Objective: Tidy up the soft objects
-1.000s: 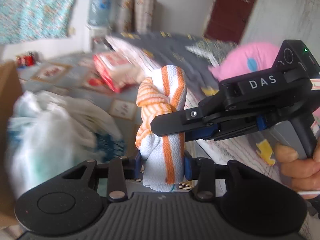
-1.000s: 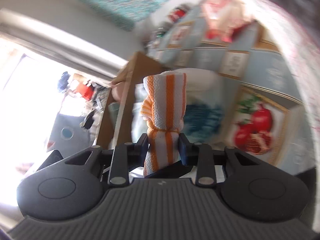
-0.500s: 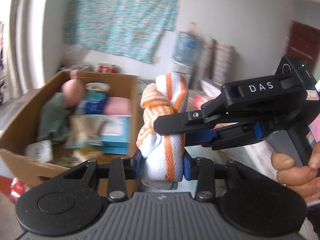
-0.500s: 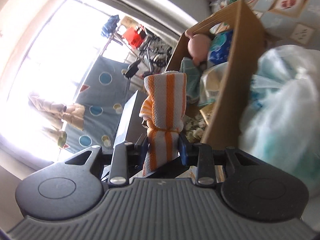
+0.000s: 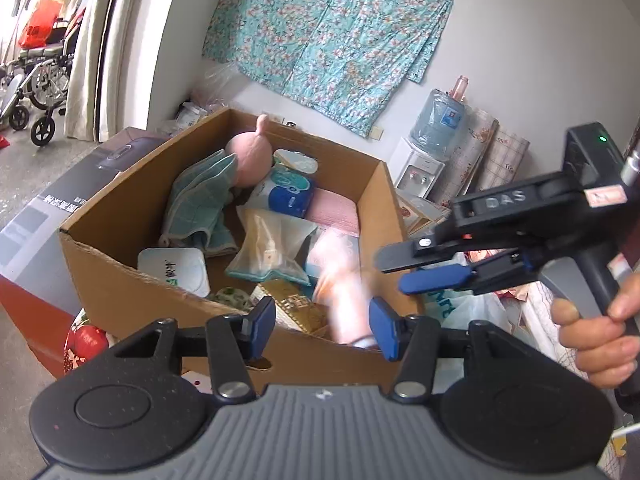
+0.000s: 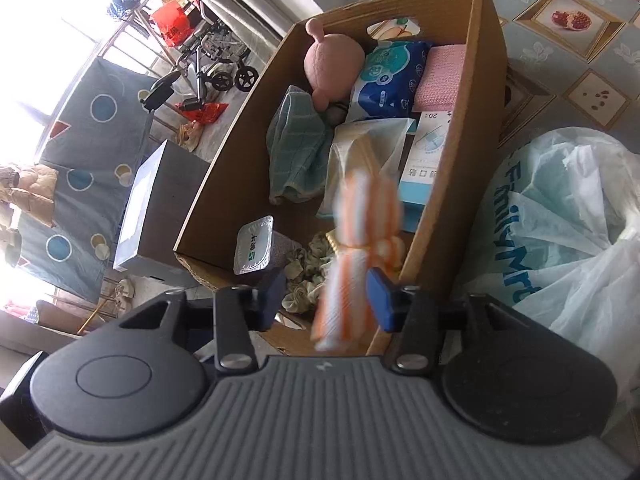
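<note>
**Striped cloth loose between spread jaws over the cardboard box**

While both pairs of jaws are opening, the orange-and-white striped cloth is seen only as a blur between the pads, above the near right corner of the cardboard box; the pads do not press on it. In the left wrist view the same cloth is a pale smear close to the right pad of the left gripper.

From the left of the room: a bright doorway with a wheelchair outside, then a grey carton touching the left wall of the box. On the white wall behind hangs a turquoise flowered fabric. At the right of the box stand a water dispenser and rolls of patterned sheet.

Inside the box, a teal towel lies along the left wall, a pink plush toy at the far edge, and a blue-and-white pack beside a pink knitted cloth near the far right corner. A foil-lidded cup sits at the near left corner.

The right gripper points down into the box; in the other view it comes in from the right, held by a hand. A white plastic bag lies against the right wall of the box, on a surface with a fruit-pattern covering.
</note>
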`<state>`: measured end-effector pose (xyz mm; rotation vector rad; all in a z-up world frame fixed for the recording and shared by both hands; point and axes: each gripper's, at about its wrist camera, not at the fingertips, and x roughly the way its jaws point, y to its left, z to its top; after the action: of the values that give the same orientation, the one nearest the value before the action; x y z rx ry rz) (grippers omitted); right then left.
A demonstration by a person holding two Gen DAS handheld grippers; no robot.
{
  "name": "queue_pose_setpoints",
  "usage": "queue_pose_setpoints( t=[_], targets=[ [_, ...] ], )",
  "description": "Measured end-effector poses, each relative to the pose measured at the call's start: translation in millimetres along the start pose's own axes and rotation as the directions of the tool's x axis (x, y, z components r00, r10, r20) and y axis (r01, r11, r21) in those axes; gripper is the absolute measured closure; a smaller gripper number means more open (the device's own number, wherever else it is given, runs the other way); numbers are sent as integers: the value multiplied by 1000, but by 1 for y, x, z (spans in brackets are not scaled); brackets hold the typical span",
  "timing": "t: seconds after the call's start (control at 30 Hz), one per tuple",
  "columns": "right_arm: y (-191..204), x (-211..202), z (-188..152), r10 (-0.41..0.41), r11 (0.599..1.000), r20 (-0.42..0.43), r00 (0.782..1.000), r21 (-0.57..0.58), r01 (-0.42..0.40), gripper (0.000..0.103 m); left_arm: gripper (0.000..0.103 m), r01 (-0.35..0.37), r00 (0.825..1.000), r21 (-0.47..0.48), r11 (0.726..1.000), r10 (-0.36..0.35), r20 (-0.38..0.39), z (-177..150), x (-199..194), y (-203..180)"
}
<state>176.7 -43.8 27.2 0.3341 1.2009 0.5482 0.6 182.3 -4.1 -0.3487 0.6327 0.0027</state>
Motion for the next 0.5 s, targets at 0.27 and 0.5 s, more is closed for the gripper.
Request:
queue_pose_setpoints(
  t=[0.27, 0.5],
  targets=[
    [-6, -21, -13, 21, 1000, 70, 997, 9, -22, 53, 44, 4, 1000, 7, 1000, -4, 20, -3, -9, 4],
    [2, -54, -54, -40, 987, 322, 946, -134, 88, 27, 15, -28, 997, 8, 1000, 27, 65, -5, -31, -3]
  ],
)
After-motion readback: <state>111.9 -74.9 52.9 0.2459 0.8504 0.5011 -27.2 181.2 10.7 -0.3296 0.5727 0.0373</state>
